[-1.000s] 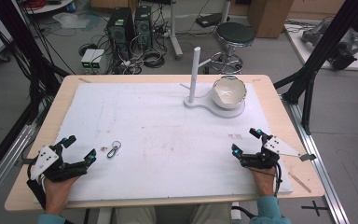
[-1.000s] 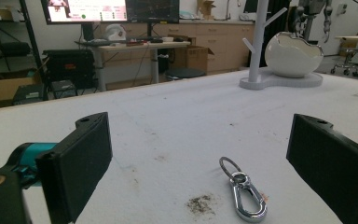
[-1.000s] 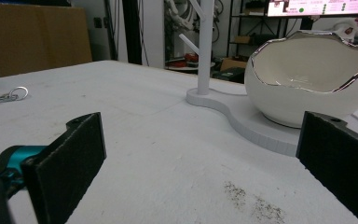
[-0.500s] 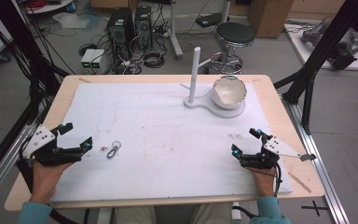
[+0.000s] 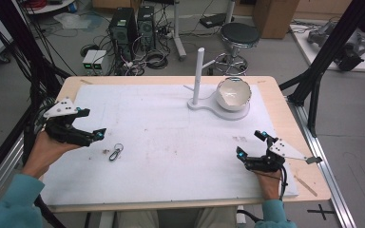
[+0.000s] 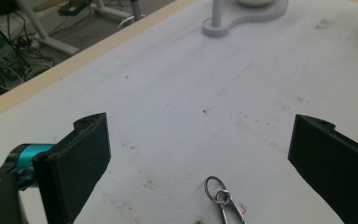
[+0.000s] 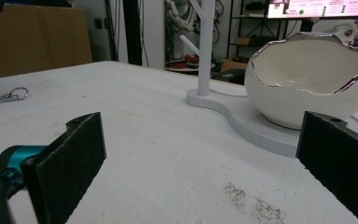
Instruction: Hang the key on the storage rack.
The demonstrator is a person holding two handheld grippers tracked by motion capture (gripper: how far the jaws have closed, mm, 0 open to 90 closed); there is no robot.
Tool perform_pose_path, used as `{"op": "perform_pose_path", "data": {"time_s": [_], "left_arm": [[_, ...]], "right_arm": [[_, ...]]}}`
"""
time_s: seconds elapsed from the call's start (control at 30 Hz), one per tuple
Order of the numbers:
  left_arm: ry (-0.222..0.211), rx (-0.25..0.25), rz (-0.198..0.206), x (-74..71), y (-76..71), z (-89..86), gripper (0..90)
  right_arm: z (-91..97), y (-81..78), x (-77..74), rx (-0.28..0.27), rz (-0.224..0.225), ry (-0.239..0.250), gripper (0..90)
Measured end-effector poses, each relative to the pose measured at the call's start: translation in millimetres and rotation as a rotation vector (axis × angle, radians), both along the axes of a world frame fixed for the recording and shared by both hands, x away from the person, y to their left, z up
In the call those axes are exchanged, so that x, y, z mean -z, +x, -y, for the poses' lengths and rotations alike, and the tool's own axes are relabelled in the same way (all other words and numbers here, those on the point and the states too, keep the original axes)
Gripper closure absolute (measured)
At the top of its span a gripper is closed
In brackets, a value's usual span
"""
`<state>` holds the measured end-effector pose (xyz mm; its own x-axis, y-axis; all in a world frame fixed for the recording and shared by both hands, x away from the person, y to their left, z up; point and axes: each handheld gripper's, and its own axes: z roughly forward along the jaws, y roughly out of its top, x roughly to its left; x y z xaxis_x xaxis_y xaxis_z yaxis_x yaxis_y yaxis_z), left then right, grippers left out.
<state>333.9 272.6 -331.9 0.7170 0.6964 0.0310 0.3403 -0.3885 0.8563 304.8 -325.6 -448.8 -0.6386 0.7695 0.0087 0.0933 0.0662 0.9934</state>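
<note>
A small metal keyring with a clasp (image 5: 115, 152) lies on the white mat, left of centre; in the left gripper view the keyring (image 6: 223, 200) sits low between the jaws, and in the right gripper view the keyring (image 7: 5, 96) lies far off at the left. My left gripper (image 5: 91, 123) is open, raised a little above the mat just left of the keyring. My right gripper (image 5: 250, 144) rests open near the front right of the mat, nothing between its jaws. A white egg-shaped bowl (image 5: 234, 93) sits on a white stand with an upright post (image 5: 199, 76) at the back right.
The white mat (image 5: 171, 137) covers most of the wooden table (image 5: 285, 109). In the right gripper view the bowl (image 7: 307, 79) and post (image 7: 206, 46) stand ahead. Black frame legs flank both table sides; a stool and computer boxes stand beyond the far edge.
My left gripper has lifted and moved away from me along the left side, now just left of the keyring. The right gripper has stayed put.
</note>
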Motion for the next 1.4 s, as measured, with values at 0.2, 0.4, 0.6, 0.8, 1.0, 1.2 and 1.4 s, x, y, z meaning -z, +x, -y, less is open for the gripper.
{"op": "perform_pose_path", "data": {"time_s": [0.2, 0.4, 0.6, 0.8, 1.0, 1.2, 1.4], "left_arm": [[0.111, 0.066, -0.143, 5.1, 14.3, 14.6, 6.2], [0.175, 0.106, -0.194, 16.2, 22.7, 27.1, 7.3], [0.249, 0.098, -0.23, 25.5, 32.0, 35.5, 7.3], [0.294, 0.096, -0.279, 35.7, 39.1, 41.2, 7.2], [0.337, 0.134, -0.32, 43.9, 42.3, 46.9, 7.2], [0.386, 0.157, -0.357, 52.8, 44.2, 53.6, 7.3], [0.411, 0.167, -0.389, 60.2, 47.2, 58.3, 8.7]], "right_arm": [[0.0, -0.2, 0.0, 0.0, -0.003, 0.003, 0.5], [0.0, -0.3, 0.0, 0.001, -0.004, 0.003, 0.5], [0.6, 0.4, 0.0, 0.003, 0.004, 0.0, 0.5], [0.7, 0.0, 0.1, 0.001, 0.0, 0.006, 0.5], [0.7, 0.0, 0.1, 0.001, 0.0, 0.006, 0.5], [0.6, -0.1, 0.1, 0.003, 0.001, 0.006, 0.5], [0.6, -0.2, 0.2, 0.002, 0.0, 0.009, 0.5]]}}
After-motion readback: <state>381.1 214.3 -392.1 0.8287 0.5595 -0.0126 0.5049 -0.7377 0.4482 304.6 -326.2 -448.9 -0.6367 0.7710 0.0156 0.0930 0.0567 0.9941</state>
